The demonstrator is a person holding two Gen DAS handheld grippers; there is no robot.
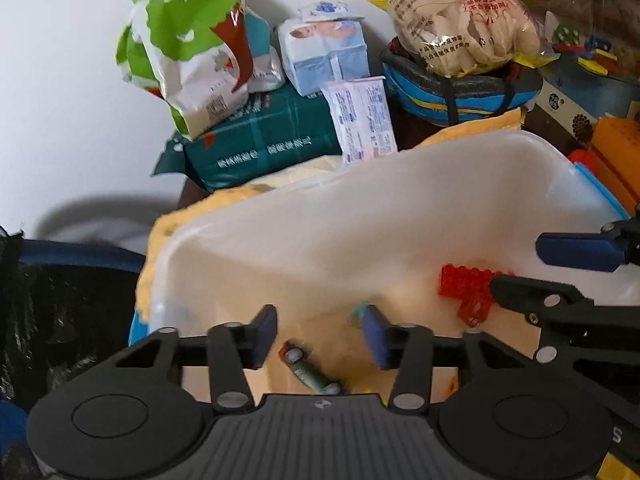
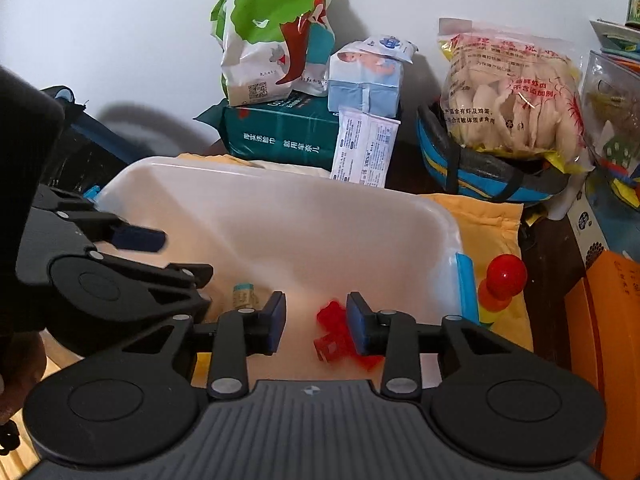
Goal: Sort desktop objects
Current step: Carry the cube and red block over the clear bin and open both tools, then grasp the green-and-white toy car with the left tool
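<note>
A translucent white plastic bin (image 1: 360,200) (image 2: 280,200) stands in front of both grippers. Inside lie a red studded toy block (image 1: 464,288) (image 2: 336,328), a green battery (image 1: 308,372) and a small teal-capped item (image 2: 243,296). My left gripper (image 1: 320,340) is open over the bin above the battery, holding nothing. My right gripper (image 2: 316,326) is open over the bin with the red block between and below its pads; it also shows in the left wrist view (image 1: 516,264). The left gripper (image 2: 160,256) shows at the left of the right wrist view.
Behind the bin stand a green-and-white bag (image 2: 276,32), a dark green tissue pack (image 2: 280,136), a blue baby box (image 2: 364,80), a white sachet (image 2: 364,148), a blue helmet (image 2: 480,176) bearing a snack bag (image 2: 512,96). A red ball toy (image 2: 505,276) lies on yellow cloth (image 2: 492,224); orange box (image 2: 608,340) at right.
</note>
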